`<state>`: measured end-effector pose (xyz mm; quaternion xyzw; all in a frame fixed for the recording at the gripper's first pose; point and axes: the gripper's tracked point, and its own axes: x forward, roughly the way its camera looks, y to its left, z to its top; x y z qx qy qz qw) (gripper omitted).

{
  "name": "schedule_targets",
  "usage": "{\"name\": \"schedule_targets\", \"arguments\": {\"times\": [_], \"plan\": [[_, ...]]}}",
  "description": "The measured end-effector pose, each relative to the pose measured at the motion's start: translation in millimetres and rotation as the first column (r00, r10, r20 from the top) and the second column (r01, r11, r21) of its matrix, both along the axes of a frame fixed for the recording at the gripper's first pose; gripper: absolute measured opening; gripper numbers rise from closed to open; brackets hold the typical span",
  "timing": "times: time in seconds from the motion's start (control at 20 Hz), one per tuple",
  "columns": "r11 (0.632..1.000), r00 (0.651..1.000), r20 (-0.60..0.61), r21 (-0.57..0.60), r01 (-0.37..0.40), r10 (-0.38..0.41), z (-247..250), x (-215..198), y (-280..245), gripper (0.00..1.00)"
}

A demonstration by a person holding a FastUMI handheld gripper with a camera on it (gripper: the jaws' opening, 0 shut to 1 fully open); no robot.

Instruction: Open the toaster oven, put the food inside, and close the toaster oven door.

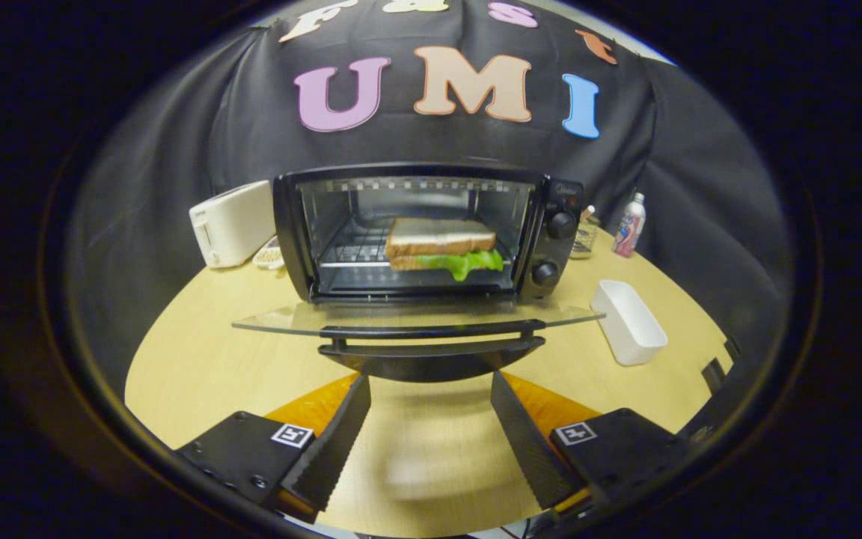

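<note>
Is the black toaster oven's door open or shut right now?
Open: glass door lies flat before black toaster oven, sandwich inside, open claw empty.

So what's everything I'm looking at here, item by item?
toaster oven: one, black, at the back of the table, just ahead of the fingers
oven door: one, glass with a black handle, folded down flat
sandwich: one, white bread with green lettuce, on the oven rack
toaster: one, white, left of the oven
tray: one, white, right of the oven
bottle: one, white and pink, behind the tray
table: one, light wood
gripper: one, fingers apart, holding nothing, just short of the door handle
</note>
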<state>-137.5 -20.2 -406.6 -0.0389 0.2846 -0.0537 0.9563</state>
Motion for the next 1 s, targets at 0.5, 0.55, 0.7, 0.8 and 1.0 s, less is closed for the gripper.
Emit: {"name": "schedule_targets", "arguments": {"times": [0.5, 0.55, 0.7, 0.8, 1.0], "plan": [[0.999, 0.988, 0.157, 0.044, -0.020, 0.013, 64.9, 75.5, 17.9, 1.00], [0.998, 0.986, 0.165, 0.052, -0.022, 0.013, 66.7, 79.4, 20.0, 1.00], [0.998, 0.982, 0.185, 0.062, -0.032, 0.020, 75.2, 91.3, 26.4, 1.00], [0.996, 0.981, 0.194, 0.075, -0.039, 0.024, 78.1, 99.8, 29.4, 1.00], [0.994, 0.979, 0.202, 0.092, -0.054, 0.034, 80.6, 115.7, 35.2, 1.00]]}}
